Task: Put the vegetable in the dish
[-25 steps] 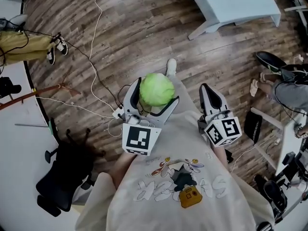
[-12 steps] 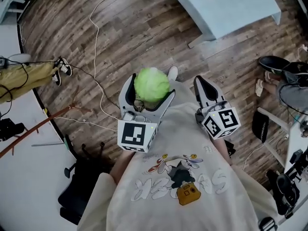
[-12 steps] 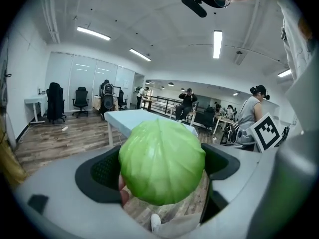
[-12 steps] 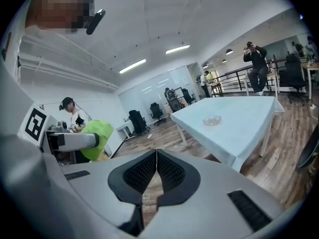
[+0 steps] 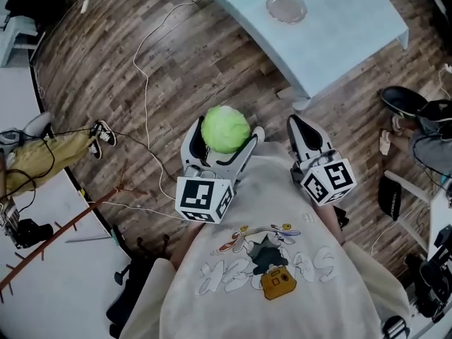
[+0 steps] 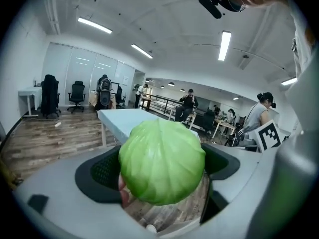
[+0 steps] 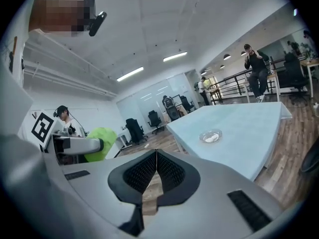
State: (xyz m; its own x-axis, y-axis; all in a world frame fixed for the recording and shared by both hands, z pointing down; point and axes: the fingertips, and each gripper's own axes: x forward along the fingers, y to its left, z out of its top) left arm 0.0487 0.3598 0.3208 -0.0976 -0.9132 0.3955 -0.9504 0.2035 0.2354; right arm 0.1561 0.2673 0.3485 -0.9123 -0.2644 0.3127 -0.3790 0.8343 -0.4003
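Note:
A round green cabbage [image 5: 225, 129] sits between the jaws of my left gripper [image 5: 220, 141], which is shut on it over the wooden floor. The left gripper view shows the cabbage [image 6: 162, 162] filling the gap between the black pads. My right gripper [image 5: 304, 134] is held beside it, shut with nothing between its pads [image 7: 156, 169]. A small clear glass dish [image 5: 287, 8] rests on the pale blue table [image 5: 339, 20] ahead; it shows in the right gripper view as the dish [image 7: 210, 136] on the table top.
White cables [image 5: 145, 83] trail across the floor to the left. A person's legs and shoes [image 5: 102, 134] lie at far left. A black chair base [image 5: 134, 274] stands by my left side. Another seated person [image 5: 431, 136] and bags are at the right.
The view has tipped forward: the table and the dish have come into sight ahead. Both grippers hold the same pose, the cabbage still gripped in the left one.

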